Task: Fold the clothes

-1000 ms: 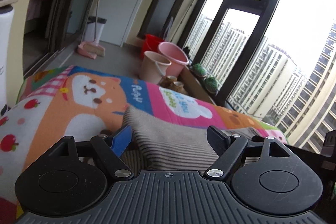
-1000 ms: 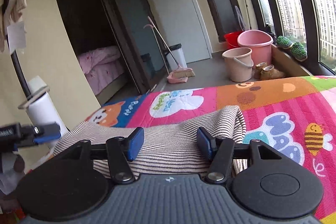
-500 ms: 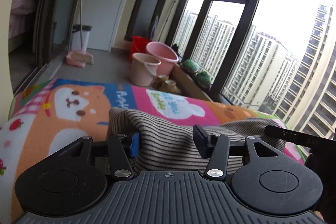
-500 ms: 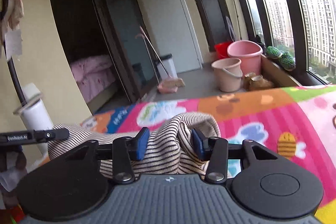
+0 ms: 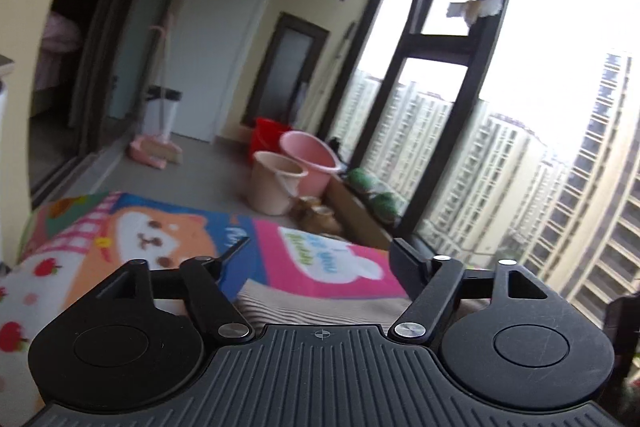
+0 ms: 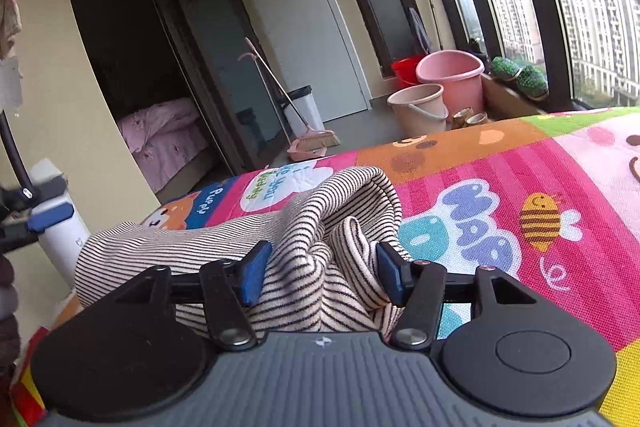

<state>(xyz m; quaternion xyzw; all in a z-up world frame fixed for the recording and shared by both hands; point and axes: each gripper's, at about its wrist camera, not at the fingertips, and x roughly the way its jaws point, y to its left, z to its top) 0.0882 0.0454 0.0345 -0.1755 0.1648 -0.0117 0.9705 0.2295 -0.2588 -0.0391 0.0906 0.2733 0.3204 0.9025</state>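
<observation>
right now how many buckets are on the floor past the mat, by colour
pink bucket: 1
beige bucket: 1
red bucket: 1, mostly hidden behind the pink one
total: 3

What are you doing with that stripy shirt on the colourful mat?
A person is folding a striped garment on a cartoon play mat, with a gripper tool in each hand. The left gripper has just been opening; its jaws stand wide with nothing between them, above the cloth. The right gripper has also just been opening, and a bunched fold of the garment sits between its blue pads; whether they press on it I cannot tell. The fold is not finished.
</observation>
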